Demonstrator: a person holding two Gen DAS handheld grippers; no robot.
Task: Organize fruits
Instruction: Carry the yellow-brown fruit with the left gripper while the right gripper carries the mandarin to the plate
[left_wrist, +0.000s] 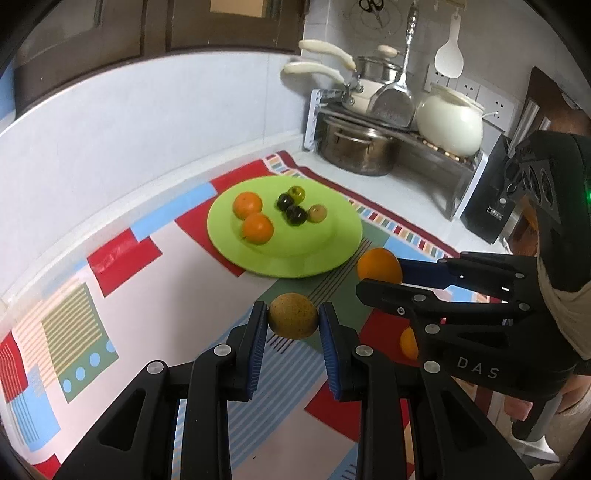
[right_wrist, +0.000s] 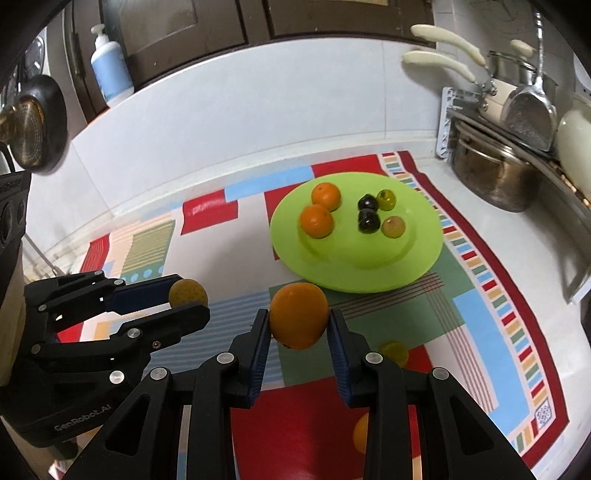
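Observation:
A lime-green plate (left_wrist: 221, 225) (right_wrist: 424, 251) on a patterned mat holds two oranges (left_wrist: 253, 218) (right_wrist: 319, 214), two dark plums (left_wrist: 291, 208) (right_wrist: 368, 212) and two small greenish fruits (left_wrist: 296, 192) (right_wrist: 386, 199). My left gripper (left_wrist: 293, 317) (right_wrist: 186, 297) is shut on a speckled brown-yellow fruit (left_wrist: 293, 315) (right_wrist: 187, 291), held above the mat short of the plate. My right gripper (right_wrist: 298, 321) (left_wrist: 380, 275) is shut on an orange (right_wrist: 298, 315) (left_wrist: 378, 264), just before the plate's near rim. On the mat lie a small yellow-green fruit (right_wrist: 394, 352) and another orange (right_wrist: 361, 432) (left_wrist: 408, 343), part hidden by fingers.
The patterned mat (left_wrist: 122, 332) (right_wrist: 491, 306) covers the white counter. A rack with steel pots (left_wrist: 354, 149) (right_wrist: 495, 173), pans and a white jar (left_wrist: 448, 122) stands at the back right. A black appliance (left_wrist: 487, 199) is right of it. A soap bottle (right_wrist: 110, 70) stands on the back ledge.

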